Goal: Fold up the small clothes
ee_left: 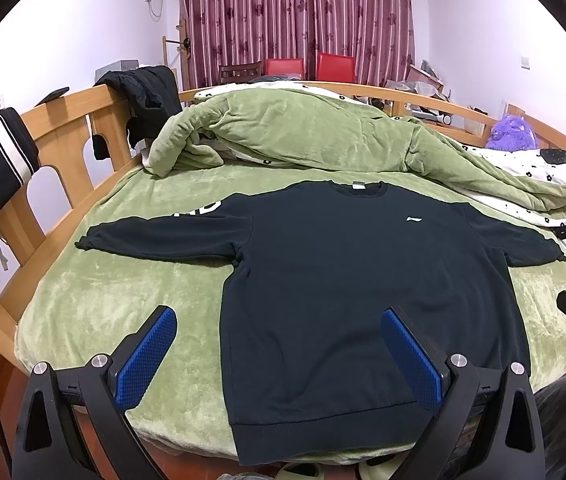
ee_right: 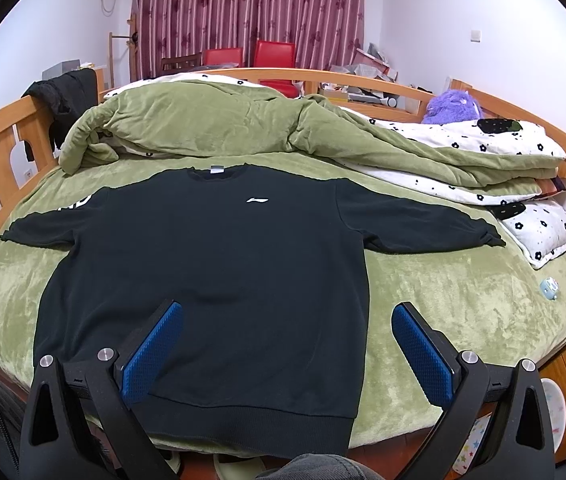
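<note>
A black long-sleeved sweatshirt [ee_left: 347, 280] lies flat, front up, on the green bed sheet [ee_left: 95, 304], sleeves spread to both sides, hem toward me. It also shows in the right wrist view [ee_right: 211, 264]. My left gripper [ee_left: 279, 320] is open and empty, held above the hem's left corner. My right gripper [ee_right: 287, 316] is open and empty, held above the hem's right corner. A small white logo [ee_right: 257, 200] sits on the chest.
A bunched green quilt [ee_left: 303, 128] with white flowered lining lies across the bed behind the sweatshirt. Wooden bed rails [ee_left: 67, 136] with dark clothes hung on them [ee_left: 147, 96] stand at the left. A purple plush toy [ee_right: 453, 106] and a small toy [ee_right: 548, 288] are at the right.
</note>
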### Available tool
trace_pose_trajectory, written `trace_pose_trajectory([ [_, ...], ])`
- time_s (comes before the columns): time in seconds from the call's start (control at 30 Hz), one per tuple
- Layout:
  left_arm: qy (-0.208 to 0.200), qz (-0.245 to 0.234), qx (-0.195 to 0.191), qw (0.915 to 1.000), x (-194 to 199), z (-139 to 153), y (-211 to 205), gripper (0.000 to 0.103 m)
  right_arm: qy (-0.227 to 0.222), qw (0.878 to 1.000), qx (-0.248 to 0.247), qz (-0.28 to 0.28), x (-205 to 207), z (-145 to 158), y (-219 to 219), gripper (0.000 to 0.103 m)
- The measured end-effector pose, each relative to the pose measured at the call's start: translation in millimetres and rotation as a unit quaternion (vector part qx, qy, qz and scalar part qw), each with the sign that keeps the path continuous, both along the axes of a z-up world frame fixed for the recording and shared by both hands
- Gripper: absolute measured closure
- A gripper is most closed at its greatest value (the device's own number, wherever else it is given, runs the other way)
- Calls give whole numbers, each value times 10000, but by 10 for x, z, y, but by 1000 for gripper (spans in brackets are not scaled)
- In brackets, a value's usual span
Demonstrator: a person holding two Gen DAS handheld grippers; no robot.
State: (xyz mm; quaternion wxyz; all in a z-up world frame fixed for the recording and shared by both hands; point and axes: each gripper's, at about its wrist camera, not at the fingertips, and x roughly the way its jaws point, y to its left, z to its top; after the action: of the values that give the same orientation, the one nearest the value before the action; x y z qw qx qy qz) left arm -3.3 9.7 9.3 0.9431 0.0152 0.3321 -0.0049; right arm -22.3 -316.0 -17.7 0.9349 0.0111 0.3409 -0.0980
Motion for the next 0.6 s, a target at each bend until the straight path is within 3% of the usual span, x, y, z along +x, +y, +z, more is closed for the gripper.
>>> trace_pose_trajectory([
  [0.6,-7,2,-12,10000,-15,-13,7,0,21,10000,-27,23,9,-6,31,1],
])
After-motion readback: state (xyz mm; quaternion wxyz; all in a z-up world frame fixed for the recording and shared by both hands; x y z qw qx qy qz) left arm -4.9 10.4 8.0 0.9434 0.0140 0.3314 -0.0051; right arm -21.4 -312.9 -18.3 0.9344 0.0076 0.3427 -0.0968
